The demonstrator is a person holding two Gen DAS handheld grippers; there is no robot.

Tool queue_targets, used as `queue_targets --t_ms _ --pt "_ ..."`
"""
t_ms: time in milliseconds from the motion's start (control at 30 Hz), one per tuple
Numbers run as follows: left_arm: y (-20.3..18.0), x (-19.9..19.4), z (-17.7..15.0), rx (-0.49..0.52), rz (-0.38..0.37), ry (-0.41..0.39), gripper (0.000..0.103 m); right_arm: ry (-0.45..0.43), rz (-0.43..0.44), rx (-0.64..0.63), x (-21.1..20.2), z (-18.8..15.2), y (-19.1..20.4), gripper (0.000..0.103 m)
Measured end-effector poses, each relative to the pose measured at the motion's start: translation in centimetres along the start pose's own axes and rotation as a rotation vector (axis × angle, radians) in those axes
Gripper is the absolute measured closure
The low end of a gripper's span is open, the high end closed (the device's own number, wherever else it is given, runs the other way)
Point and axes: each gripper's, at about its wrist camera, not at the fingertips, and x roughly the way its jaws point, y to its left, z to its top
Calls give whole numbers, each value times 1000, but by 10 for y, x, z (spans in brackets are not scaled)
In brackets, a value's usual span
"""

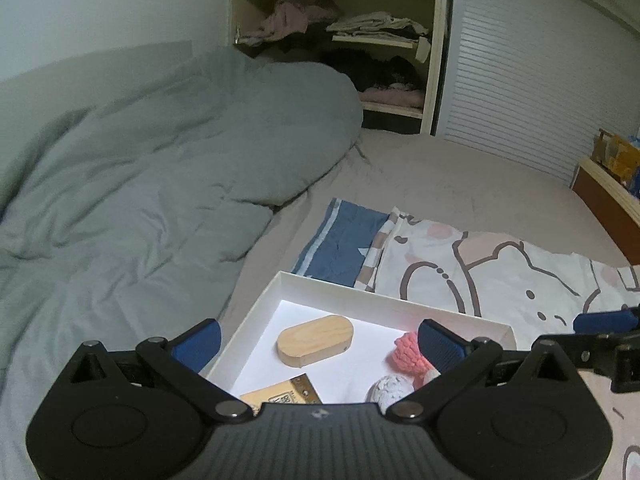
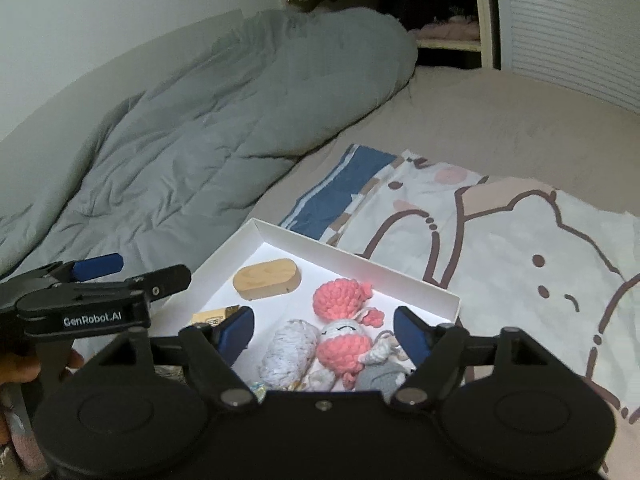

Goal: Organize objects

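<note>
A white shallow box [image 1: 362, 293] [image 2: 362, 263] lies on the bed. In it are an oval wooden block [image 1: 315, 339] [image 2: 267, 278], a pink and white crochet doll [image 2: 342, 324] [image 1: 409, 354], a grey-white yarn ball [image 2: 289, 352] [image 1: 390, 387], a small tan card box [image 1: 280, 394] [image 2: 210, 315] and a grey crochet piece [image 2: 380, 378]. My left gripper [image 1: 320, 340] is open and empty above the box's near-left part; it also shows in the right wrist view [image 2: 116, 272]. My right gripper [image 2: 324, 330] is open and empty over the doll; one blue pad shows in the left wrist view [image 1: 604, 320].
A cartoon-print cloth [image 1: 492, 276] [image 2: 520, 248] and a blue cloth [image 1: 340, 240] [image 2: 340, 192] lie beyond the box. A bulky grey duvet [image 1: 160, 168] [image 2: 200, 120] fills the left. An open wardrobe [image 1: 360, 40] stands at the back, a wooden stand [image 1: 608, 184] at the right.
</note>
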Motion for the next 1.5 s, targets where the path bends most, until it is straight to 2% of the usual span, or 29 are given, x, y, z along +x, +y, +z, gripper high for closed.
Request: queue_targets --t_ms 200,333,567,967,1100,1300,1500 --pt "-11 -36 0 8 25 -3 0 -45 -11 16 -31 -9 2 16" --pt "-15 -60 -5 12 -8 -19 0 -79 -11 19 -54 -18 4 9" --pt "-23 -89 -21 32 -3 -11 0 -118 -37 -11 -89 -40 7 1" --pt "-32 -125 -71 89 -6 20 0 -155 -61 -20 -126 -90 0 0" --pt "-29 -134 -88 64 -22 -3 0 -156 -78 -18 -130 -106 -4 0" --pt "-21 -138 -105 -39 -89 31 0 -142 -97 -20 -129 -130 -9 0" --pt "-22 -145 -116 -59 -67 26 0 -140 -106 -26 -127 -146 -13 0"
